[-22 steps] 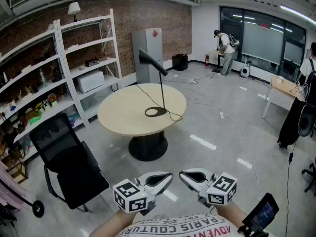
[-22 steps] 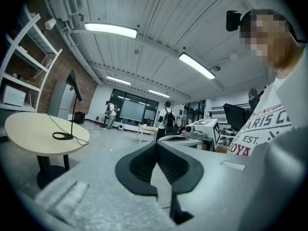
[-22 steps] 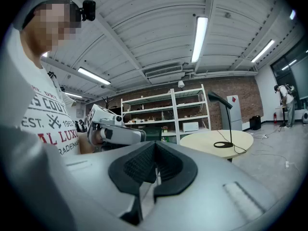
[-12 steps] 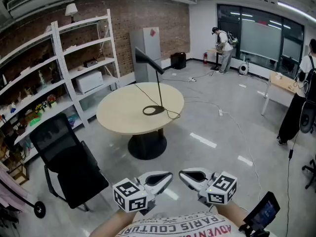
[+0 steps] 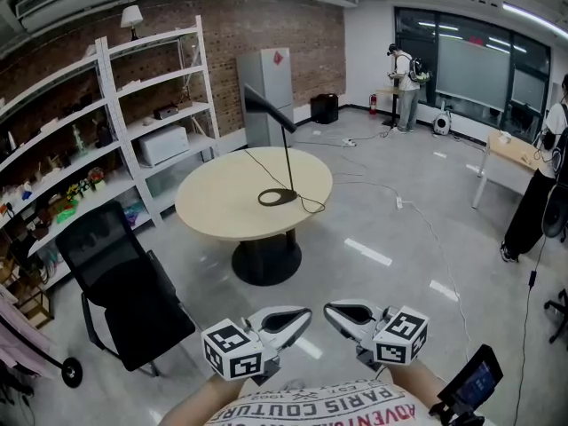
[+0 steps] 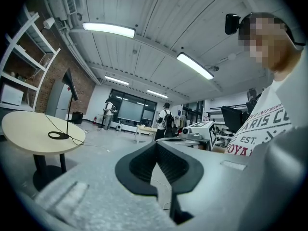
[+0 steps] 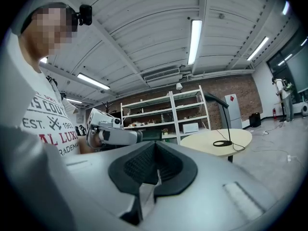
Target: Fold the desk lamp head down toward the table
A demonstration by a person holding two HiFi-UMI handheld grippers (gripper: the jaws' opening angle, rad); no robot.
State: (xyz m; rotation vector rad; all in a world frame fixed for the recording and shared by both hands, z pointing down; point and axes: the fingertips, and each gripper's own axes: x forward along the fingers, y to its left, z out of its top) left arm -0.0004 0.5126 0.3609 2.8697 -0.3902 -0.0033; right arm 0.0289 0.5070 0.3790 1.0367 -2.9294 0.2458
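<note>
A black desk lamp (image 5: 289, 153) stands on the round beige table (image 5: 222, 211) across the room, with its ring base (image 5: 278, 197) on the top, its thin pole upright and its head (image 5: 266, 105) angled up to the left. The lamp (image 6: 67, 105) also shows small at the left of the left gripper view, and at the right of the right gripper view as the lamp (image 7: 226, 126). My left gripper (image 5: 302, 316) and right gripper (image 5: 330, 311) hang close to my chest, tips facing each other, far from the table. Both are shut on nothing.
A black office chair (image 5: 124, 282) stands left of the table, before white shelving (image 5: 106, 131). A grey cabinet (image 5: 266, 91) stands behind the table. Cables trail over the floor (image 5: 417, 229). People stand at the back right (image 5: 406, 82) and right edge (image 5: 541, 185).
Both grippers have kept their place and stayed shut. Only the head view has swayed a little.
</note>
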